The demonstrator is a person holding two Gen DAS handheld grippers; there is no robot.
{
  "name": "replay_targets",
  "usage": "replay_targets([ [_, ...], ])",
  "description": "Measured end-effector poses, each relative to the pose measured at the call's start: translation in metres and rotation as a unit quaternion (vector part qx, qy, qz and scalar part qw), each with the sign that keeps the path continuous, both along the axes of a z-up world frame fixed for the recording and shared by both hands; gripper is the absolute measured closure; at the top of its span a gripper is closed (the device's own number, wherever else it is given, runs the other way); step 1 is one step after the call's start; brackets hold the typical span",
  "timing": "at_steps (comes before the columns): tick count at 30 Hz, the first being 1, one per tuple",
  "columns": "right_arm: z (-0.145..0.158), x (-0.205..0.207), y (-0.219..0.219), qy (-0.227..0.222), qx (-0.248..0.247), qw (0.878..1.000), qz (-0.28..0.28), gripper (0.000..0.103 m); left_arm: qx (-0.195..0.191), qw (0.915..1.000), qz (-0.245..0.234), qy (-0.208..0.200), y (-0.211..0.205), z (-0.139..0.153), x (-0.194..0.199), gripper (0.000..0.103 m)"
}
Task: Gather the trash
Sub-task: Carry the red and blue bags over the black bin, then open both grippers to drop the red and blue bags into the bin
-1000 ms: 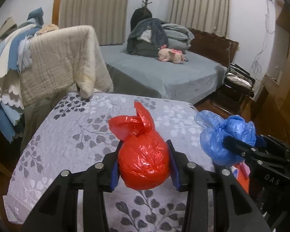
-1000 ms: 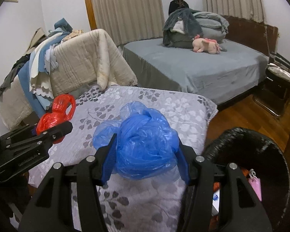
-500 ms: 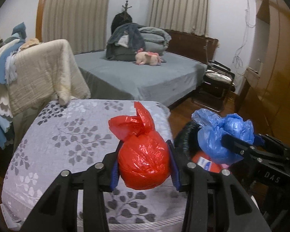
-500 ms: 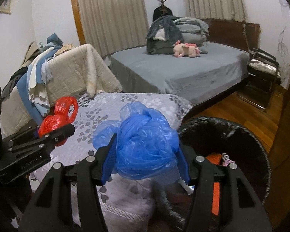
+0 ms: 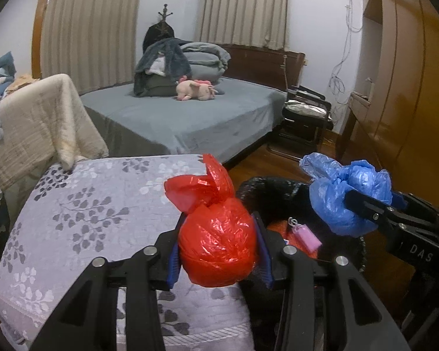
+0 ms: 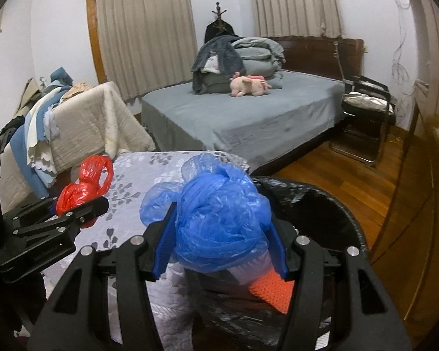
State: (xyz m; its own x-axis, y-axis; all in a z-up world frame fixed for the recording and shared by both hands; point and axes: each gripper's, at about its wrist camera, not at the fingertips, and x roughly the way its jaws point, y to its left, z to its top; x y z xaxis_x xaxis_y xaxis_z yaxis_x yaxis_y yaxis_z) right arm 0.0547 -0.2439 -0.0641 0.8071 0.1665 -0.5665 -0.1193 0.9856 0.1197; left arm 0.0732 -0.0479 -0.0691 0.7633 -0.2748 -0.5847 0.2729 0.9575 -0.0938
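Observation:
My left gripper [image 5: 218,251] is shut on a knotted red plastic bag [image 5: 216,242], held over the right edge of the leaf-patterned bedcover [image 5: 82,219]. To its right, my right gripper [image 6: 219,244] is shut on a crumpled blue plastic bag [image 6: 219,228], seen from the left wrist as the blue bag [image 5: 345,196]. The blue bag hangs above the black-lined trash bin [image 6: 330,204], whose rim [image 5: 272,184] shows beside the red bag. Inside the bin lie orange items and a pink tag [image 5: 305,235]. In the right wrist view the red bag [image 6: 85,187] sits in the left gripper [image 6: 73,210].
A grey bed [image 5: 196,117] with folded blankets and a pink plush toy [image 5: 194,89] stands behind. A beige quilt [image 5: 38,117] is draped at the left. A black chair [image 5: 304,117] and a wooden wardrobe [image 5: 409,87] line the right side, over wooden floor [image 6: 351,175].
Both grippers have carried their bags rightward, from over the patterned bedcover towards the bin. The bin's opening and contents have come into view under the bags.

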Motion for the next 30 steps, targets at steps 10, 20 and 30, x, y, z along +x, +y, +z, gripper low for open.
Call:
replay_targets([
  [10, -0.002, -0.005, -0.039, -0.004, -0.003, 0.999, -0.040, 0.049, 0.005, 0.9988, -0.048, -0.006, -0.042, 0.000, 0.007, 0.061],
  [20, -0.016, 0.006, -0.078, 0.007, -0.012, 0.997, -0.079, 0.049, 0.007, 0.9959, -0.090, -0.008, -0.086, -0.012, 0.029, 0.061],
  [30, -0.040, 0.028, -0.095, 0.029, -0.014, 0.995, -0.096, 0.049, 0.014, 0.9934, -0.113, 0.010, -0.119, -0.037, 0.063, 0.061],
])
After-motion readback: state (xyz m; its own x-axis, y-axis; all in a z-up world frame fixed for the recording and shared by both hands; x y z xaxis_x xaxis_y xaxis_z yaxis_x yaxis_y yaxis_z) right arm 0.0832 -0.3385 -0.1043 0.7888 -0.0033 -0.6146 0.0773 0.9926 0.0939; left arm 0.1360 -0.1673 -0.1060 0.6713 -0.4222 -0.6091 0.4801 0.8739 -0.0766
